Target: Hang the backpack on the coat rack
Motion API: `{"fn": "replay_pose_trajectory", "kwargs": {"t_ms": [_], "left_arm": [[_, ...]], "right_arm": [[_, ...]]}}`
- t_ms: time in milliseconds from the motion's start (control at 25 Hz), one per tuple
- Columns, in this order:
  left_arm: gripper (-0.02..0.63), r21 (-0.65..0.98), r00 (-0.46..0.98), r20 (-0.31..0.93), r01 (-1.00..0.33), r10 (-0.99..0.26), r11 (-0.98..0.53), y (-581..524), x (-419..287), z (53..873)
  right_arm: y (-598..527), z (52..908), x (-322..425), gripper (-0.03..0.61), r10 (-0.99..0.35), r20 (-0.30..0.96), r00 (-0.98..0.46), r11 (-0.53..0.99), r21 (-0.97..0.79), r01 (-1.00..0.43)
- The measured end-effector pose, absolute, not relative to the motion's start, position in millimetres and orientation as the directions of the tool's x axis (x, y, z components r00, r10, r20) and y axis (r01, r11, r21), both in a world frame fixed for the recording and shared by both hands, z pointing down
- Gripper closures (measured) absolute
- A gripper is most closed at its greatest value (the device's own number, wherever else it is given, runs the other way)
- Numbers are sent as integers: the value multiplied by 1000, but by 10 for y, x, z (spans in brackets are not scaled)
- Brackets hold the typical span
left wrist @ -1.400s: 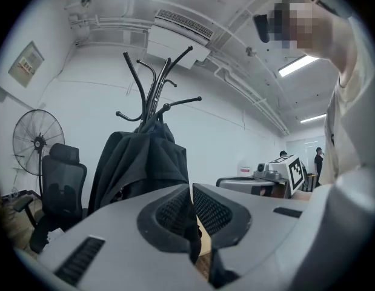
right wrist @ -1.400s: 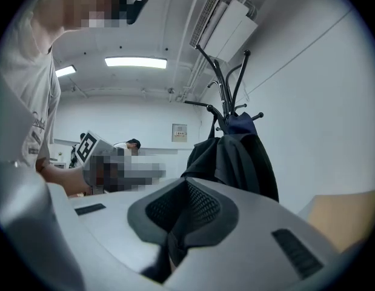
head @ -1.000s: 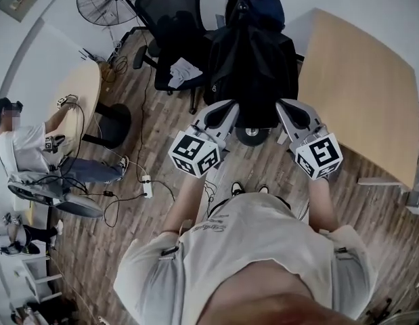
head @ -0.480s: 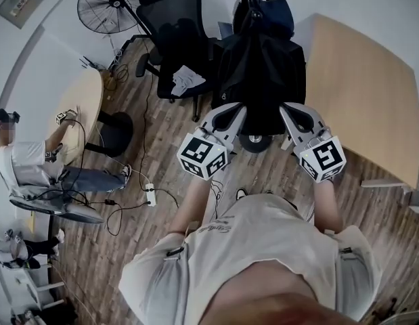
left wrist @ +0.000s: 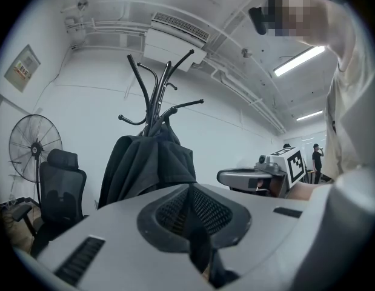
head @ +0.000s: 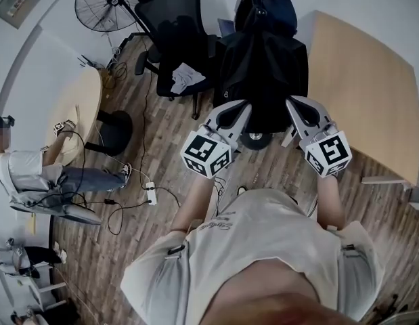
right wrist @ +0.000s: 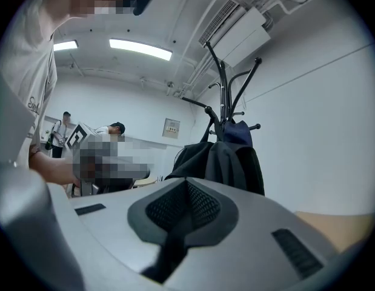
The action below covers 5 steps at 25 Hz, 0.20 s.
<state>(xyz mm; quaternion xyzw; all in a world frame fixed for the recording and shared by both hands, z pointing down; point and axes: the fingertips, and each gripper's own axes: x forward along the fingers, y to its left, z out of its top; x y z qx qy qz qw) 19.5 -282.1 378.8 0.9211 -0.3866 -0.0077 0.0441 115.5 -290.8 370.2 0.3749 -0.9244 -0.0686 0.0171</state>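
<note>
Backpack on the rack, both grippers closed and empty

The black backpack hangs on the coat rack, which also carries a blue bag. The left gripper and the right gripper point at its lower part, one at each side. Each has its jaws pressed together with nothing between them; the backpack is ahead of them, not held. A table stands at the right.
</note>
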Motion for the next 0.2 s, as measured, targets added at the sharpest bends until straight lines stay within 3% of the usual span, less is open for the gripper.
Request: {"fn": "replay_pose_trajectory", "kwargs": {"t_ms": [200], "left_arm": [[586,87,689,30,-723,-724,-685,-2902,108,3822]], "right_arm": [[-2961,3707,1138,583,-695,-26,-719,711,127,-692]]}}
